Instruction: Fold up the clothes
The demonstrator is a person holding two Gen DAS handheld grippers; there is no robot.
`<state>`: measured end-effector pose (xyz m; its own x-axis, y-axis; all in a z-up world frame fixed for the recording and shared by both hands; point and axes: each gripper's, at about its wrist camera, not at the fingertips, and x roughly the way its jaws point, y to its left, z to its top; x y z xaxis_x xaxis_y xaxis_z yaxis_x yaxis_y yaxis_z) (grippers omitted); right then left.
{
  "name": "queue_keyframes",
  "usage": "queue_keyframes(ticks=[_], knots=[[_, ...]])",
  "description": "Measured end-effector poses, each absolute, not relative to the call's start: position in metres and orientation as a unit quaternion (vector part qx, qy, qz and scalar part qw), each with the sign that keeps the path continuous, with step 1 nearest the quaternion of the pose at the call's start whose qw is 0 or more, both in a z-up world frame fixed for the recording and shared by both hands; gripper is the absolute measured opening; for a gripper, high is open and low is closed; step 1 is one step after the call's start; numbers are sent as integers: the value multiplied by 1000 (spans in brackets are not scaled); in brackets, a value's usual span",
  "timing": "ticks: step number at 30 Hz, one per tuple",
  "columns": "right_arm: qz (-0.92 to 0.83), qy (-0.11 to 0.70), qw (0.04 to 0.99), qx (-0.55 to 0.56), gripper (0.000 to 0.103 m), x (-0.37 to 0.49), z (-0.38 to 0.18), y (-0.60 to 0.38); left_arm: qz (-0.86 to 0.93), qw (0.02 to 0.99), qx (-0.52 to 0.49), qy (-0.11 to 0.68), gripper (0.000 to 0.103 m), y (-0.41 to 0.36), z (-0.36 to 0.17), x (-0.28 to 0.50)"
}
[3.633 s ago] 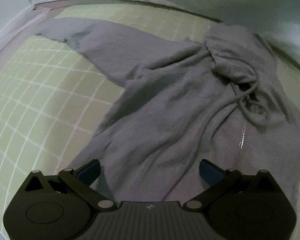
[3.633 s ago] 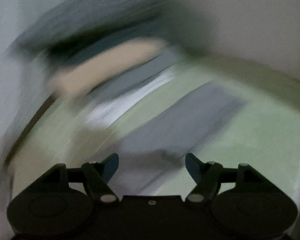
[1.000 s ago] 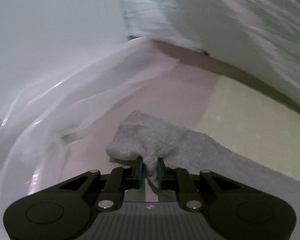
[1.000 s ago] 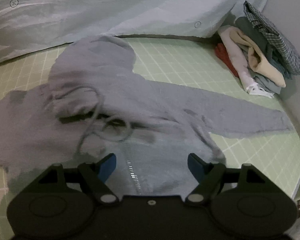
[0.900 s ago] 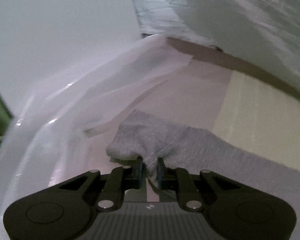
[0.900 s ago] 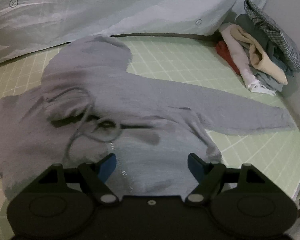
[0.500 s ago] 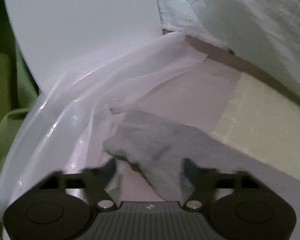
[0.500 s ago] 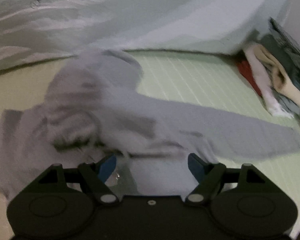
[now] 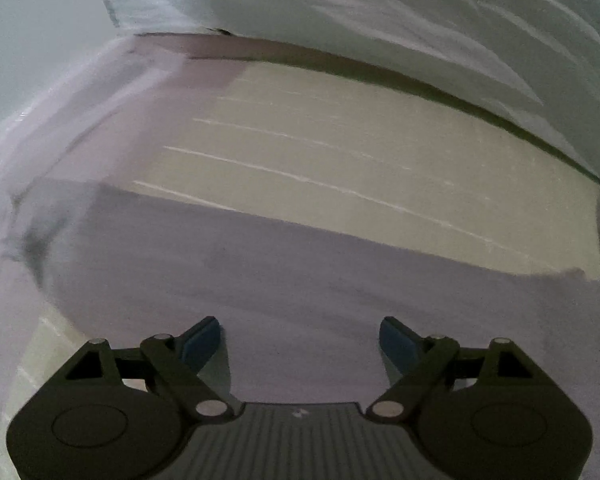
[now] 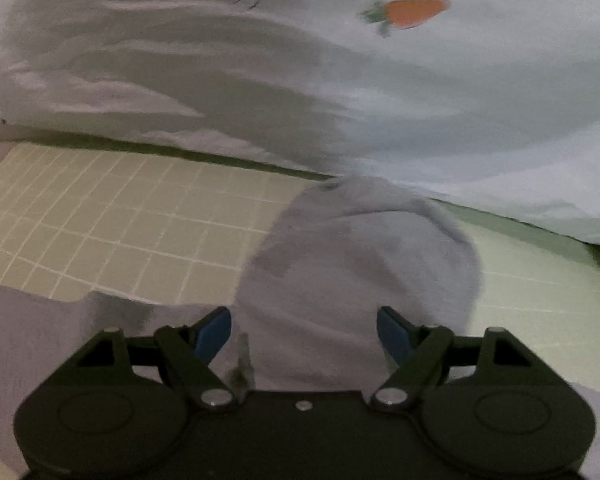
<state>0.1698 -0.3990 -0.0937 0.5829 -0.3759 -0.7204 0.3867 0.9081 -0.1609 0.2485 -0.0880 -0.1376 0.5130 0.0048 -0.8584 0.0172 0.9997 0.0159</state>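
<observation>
A grey hoodie lies spread on a pale green gridded mat. In the left wrist view its long sleeve (image 9: 260, 272) stretches flat across the frame, blurred by motion, with the cuff end at the left. My left gripper (image 9: 300, 340) hovers open just above the sleeve, nothing between its fingers. In the right wrist view the hood (image 10: 360, 256) bulges up directly ahead of my right gripper (image 10: 304, 330), which stands open over the hoodie's upper body with a drawstring (image 10: 242, 356) near its left finger.
The gridded mat (image 10: 112, 224) shows left of the hood and continues to the right (image 10: 540, 280). A pale sheet with a carrot print (image 10: 412, 12) rises along the far edge. In the left wrist view, pink cloth (image 9: 100, 120) borders the mat at the left.
My left gripper has let go of the sleeve cuff, opened wide and swung right over the laid-out sleeve. The right gripper has moved forward toward the hood, still open.
</observation>
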Motion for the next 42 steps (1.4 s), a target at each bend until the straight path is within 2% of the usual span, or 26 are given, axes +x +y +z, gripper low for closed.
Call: queue_keyframes(ticks=[2,4,6,7,8,14,15,20,23,25,26,27,29,33,42], knots=[[-204,408,890,4,73,178,-101,-400,-3,872,21,489,93,-101,-140,247],[-194,414,889,0,57,186,-109,-400,-7,874,24,485,93,-107,-140,246],[-181,416,891,2,36,190,-113,-404,-8,873,23,487,95,-109,-140,248],[-172,414,894,6,30,186,-110,-409,-8,873,21,488,96,-109,-140,250],[-163,411,897,6,12,182,-106,-415,-8,872,20,488,97,-107,-141,252],[-188,348,918,38,11,154,-53,-486,-6,876,18,482,100,-107,-143,253],[-205,336,919,31,5,152,-45,-503,-5,877,17,481,101,-107,-144,253],[-342,330,880,19,5,145,-34,-591,-6,879,17,476,103,-107,-145,252],[-423,326,845,14,8,141,-28,-643,1,880,14,475,103,-108,-145,252],[-436,315,843,33,34,118,-27,-646,5,878,12,479,103,-109,-144,252],[-433,316,843,43,59,103,-29,-639,8,877,11,481,102,-109,-143,252],[-429,322,842,50,68,87,-33,-629,8,875,10,484,102,-110,-142,251],[-420,336,841,65,69,54,-40,-609,8,874,10,486,102,-110,-140,247],[-399,364,836,96,76,-10,-56,-571,-14,878,10,478,102,-114,-128,226],[-314,420,842,131,76,-133,-79,-504,-98,867,-2,488,102,-139,-106,112]])
